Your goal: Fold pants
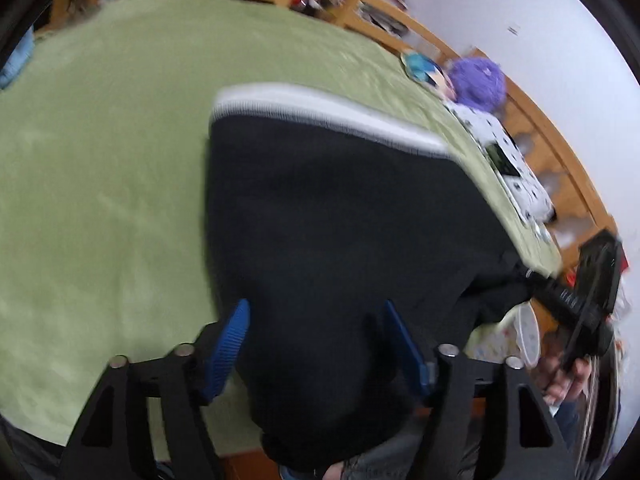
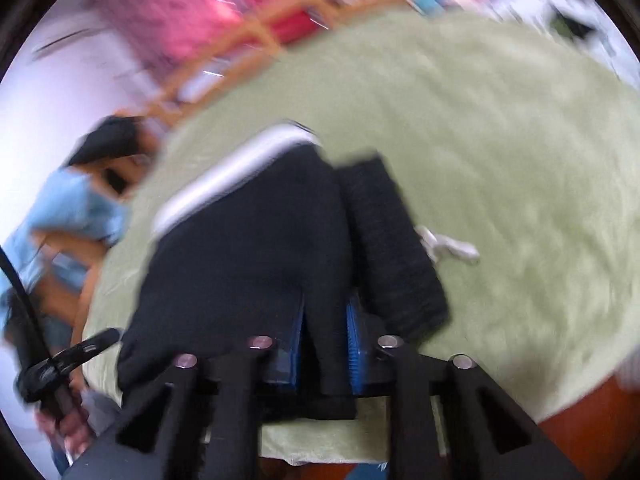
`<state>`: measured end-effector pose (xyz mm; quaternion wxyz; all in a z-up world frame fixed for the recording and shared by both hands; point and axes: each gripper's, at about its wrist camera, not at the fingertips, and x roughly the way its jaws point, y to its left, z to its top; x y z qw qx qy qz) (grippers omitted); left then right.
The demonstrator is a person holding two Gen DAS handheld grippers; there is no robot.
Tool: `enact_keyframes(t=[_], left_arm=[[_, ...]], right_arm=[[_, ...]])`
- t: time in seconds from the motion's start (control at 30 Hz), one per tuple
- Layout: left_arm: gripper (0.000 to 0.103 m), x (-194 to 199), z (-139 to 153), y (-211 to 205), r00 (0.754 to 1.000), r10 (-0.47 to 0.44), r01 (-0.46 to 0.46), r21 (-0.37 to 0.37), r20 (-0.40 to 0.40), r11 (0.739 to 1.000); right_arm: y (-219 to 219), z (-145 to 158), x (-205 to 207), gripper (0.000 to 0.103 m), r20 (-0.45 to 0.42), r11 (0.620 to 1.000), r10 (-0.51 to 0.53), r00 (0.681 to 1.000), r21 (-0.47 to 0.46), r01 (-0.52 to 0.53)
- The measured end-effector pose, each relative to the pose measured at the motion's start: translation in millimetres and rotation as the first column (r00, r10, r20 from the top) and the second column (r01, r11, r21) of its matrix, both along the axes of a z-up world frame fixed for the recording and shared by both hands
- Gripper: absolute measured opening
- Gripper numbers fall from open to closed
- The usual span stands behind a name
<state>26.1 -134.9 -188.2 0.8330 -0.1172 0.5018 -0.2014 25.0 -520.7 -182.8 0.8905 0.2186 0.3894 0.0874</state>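
A green blanket [image 1: 100, 160] covers the bed, with a purple plush toy [image 1: 478, 80] near its wooden rail [image 1: 404, 20].

Pants [image 1: 320, 220] lower end cut off, shelf [image 2: 240, 40] contents blurred

A bed covered by a light green textured blanket [image 1: 100, 184]. Black fabric pants with a white striped waistband [image 1: 340, 208] lie on it, extending ahead of and between the left jaws. A small white crumpled cloth [image 2: 448, 245] rests on the blanket ahead-right of the right jaws.
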Motion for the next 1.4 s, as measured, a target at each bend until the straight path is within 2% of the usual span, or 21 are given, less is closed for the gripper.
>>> enact_keyframes(t=[0.03, 0.1, 0.13, 0.2, 0.27, 0.3, 0.37, 0.43, 0.5, 0.6, 0.67, 0.73, 0.77, 0.8, 0.9, 0.93, 1.0, 1.1, 1.17, 1.3, 1.4], left_arm=[[0.070, -4, -7, -1, 1.000, 0.004, -0.004, 0.011, 0.000, 1.000], [0.070, -11, -21, -3, 1.000, -0.010, 0.010, 0.001, -0.027, 1.000], [0.071, -13, -23, -5, 0.999, -0.018, 0.018, -0.006, -0.033, 1.000], [0.073, -15, -21, -9, 0.999, -0.038, 0.038, 0.020, -0.020, 0.999], [0.073, -12, -15, -8, 0.999, -0.043, 0.044, 0.031, -0.029, 0.999], [0.073, -11, -11, -4, 0.999, -0.039, 0.040, 0.015, -0.032, 0.999], [0.073, -9, -7, 5, 0.999, -0.041, 0.040, -0.027, -0.036, 0.999], [0.073, -7, -6, 11, 0.998, -0.040, 0.038, -0.042, -0.041, 0.998], [0.073, -5, -10, 15, 0.998, -0.030, 0.029, -0.021, -0.053, 0.999], [0.073, -1, -17, 23, 0.996, -0.016, 0.014, -0.026, -0.093, 1.000], [0.073, -1, -16, 26, 0.995, -0.012, 0.009, -0.034, -0.100, 0.999], [0.073, -1, -14, 33, 0.996, -0.005, 0.003, -0.022, -0.091, 1.000], [0.073, 1, -13, 34, 0.996, 0.001, -0.002, -0.018, -0.086, 1.000], [0.073, 3, -12, 35, 0.996, 0.009, -0.010, -0.017, -0.084, 1.000], [0.073, 7, -8, 38, 0.997, 0.009, -0.012, -0.038, -0.070, 0.999], [0.073, 9, -7, 37, 0.998, 0.003, -0.005, -0.042, -0.064, 0.999], [0.073, 13, -7, 33, 0.999, -0.010, 0.008, -0.039, -0.046, 0.999], [0.073, 26, -16, 25, 0.998, 0.002, -0.003, -0.020, -0.062, 1.000], [0.073, 35, -21, 21, 0.997, 0.011, -0.014, -0.045, -0.077, 0.999], [0.072, 57, -28, 14, 0.997, 0.019, -0.027, -0.111, -0.080, 0.993], [0.072, 72, -43, 8, 0.991, 0.023, -0.042, -0.143, -0.133, 0.989]], right_arm=[[-2, -2, -5, 0.017, -0.007, 1.000, -0.011, 1.000, 0.007, 0.011], [-2, -25, -7, 0.016, -0.108, 0.999, -0.037, 0.993, -0.041, 0.033], [-2, -38, -7, 0.016, -0.160, 0.997, -0.051, 0.986, -0.065, 0.041], [-1, -50, -7, 0.018, -0.194, 0.996, -0.057, 0.979, -0.078, 0.042], [-2, -40, -9, 0.023, -0.166, 0.996, -0.046, 0.985, -0.086, 0.032], [-3, -33, -9, 0.028, -0.160, 0.995, -0.047, 0.986, -0.091, 0.033], [-8, -13, -12, 0.031, -0.108, 0.993, -0.055, 0.993, -0.114, 0.042], [-11, 6, -4, 0.055, -0.046, 0.988, -0.051, 0.998, -0.147, 0.043], [-10, 12, 14, 0.058, -0.025, 0.985, -0.037, 0.999, -0.167, 0.033], [-11, 6, 54, 0.058, -0.060, 0.990, -0.002, 0.998, -0.144, -0.007], [-8, -7, 76, 0.054, -0.093, 0.992, 0.045, 0.995, -0.116, -0.056], [4, -20, 92, 0.024, -0.139, 0.987, 0.076, 0.987, -0.130, -0.095], [7, -17, 93, 0.021, -0.119, 0.983, 0.075, 0.990, -0.161, -0.093], [11, -9, 89, 0.009, -0.065, 0.976, 0.104, 0.992, -0.185, -0.114], [-12, 16, 76, 0.009, 0.030, 0.996, 0.076, 0.997, -0.056, -0.074], [-24, 24, 73, 0.009, 0.042, 0.997, 0.054, 0.998, -0.056, -0.051], [-37, 23, 70, 0.010, 0.054, 0.993, -0.001, 0.999, -0.115, 0.007], [-52, -19, 85, 0.022, -0.095, 0.992, -0.058, 0.994, -0.117, 0.047], [-57, -28, 77, 0.025, -0.113, 0.993, -0.054, 0.992, -0.109, 0.042], [-63, -17, 46, 0.066, -0.114, 0.992, -0.052, 0.992, -0.116, 0.039], [-51, -37, 35, 0.066, -0.182, 0.999, -0.007, 0.983, -0.045, -0.002]])
